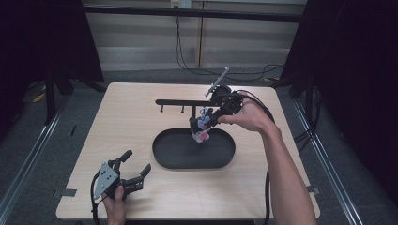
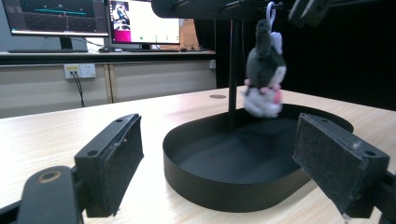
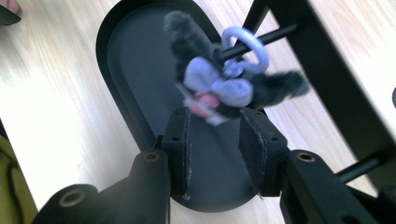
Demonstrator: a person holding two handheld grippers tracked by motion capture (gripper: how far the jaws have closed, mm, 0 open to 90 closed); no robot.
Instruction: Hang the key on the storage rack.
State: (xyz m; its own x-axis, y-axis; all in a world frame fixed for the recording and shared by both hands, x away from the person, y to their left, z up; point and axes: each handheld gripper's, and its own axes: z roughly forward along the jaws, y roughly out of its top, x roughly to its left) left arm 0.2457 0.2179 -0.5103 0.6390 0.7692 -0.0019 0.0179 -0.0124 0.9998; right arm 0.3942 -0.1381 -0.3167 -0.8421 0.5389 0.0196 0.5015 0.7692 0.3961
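My left gripper (image 1: 133, 164) rests near me on the table (image 1: 131, 122), jaws wide. Farther off, my right gripper (image 3: 215, 140), jaws narrow, sits just below the plush toy (image 3: 224, 88), which hangs lengthwise downward from the rack's peg (image 3: 261, 39) over the tray (image 1: 162, 157); I can't tell whether they touch it.

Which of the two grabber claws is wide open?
The left gripper, low near the table's front edge, is wide open with nothing between its jaws. The right gripper is narrower, right up at the plush toy hanging on the rack's peg.
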